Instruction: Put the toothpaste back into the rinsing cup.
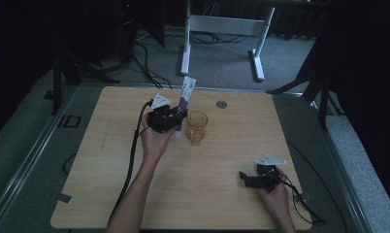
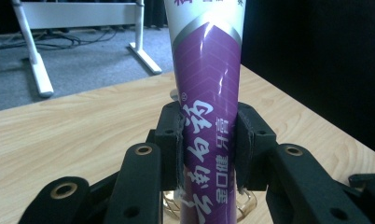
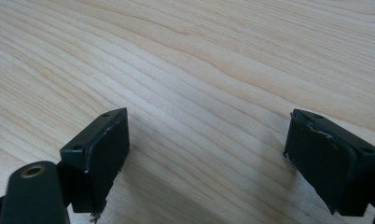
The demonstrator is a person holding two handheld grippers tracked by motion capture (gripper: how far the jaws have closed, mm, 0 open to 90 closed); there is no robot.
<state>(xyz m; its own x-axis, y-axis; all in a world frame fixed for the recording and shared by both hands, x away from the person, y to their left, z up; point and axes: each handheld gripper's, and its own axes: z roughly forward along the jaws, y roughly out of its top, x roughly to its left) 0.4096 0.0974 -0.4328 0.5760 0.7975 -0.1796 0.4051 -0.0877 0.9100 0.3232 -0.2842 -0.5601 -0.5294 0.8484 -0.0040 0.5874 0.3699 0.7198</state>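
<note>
High view. We see the left tool (image 1: 176, 118) clamped on a purple-and-white toothpaste tube (image 1: 184, 99), held above the middle of the desk (image 1: 110, 160). The tube's long axis runs nearly upright, with the flat white end leaning slightly away from the person and the lower end pointing down. A clear glass cup (image 1: 196, 127) stands on the desk just beside the left tool, on its right. We judge this to be the governing relation: the cup mouth lies to the right of and below the tube's lower end, so the coming move would be a short shift rightward followed by a descent along the tube's own axis. The right tool (image 1: 250, 178) rests near the front right corner, well apart from the cup; the left tool is the nearer one.

Left gripper view. Both jaws press against the tube (image 2: 206, 126) at mid-body, one on each flank. The cup rim (image 2: 169, 205) shows low, behind the tube.

Right gripper view. The jaws stand wide apart with bare desk (image 3: 213, 60) between them; the right tool is released and holds nothing.
</note>
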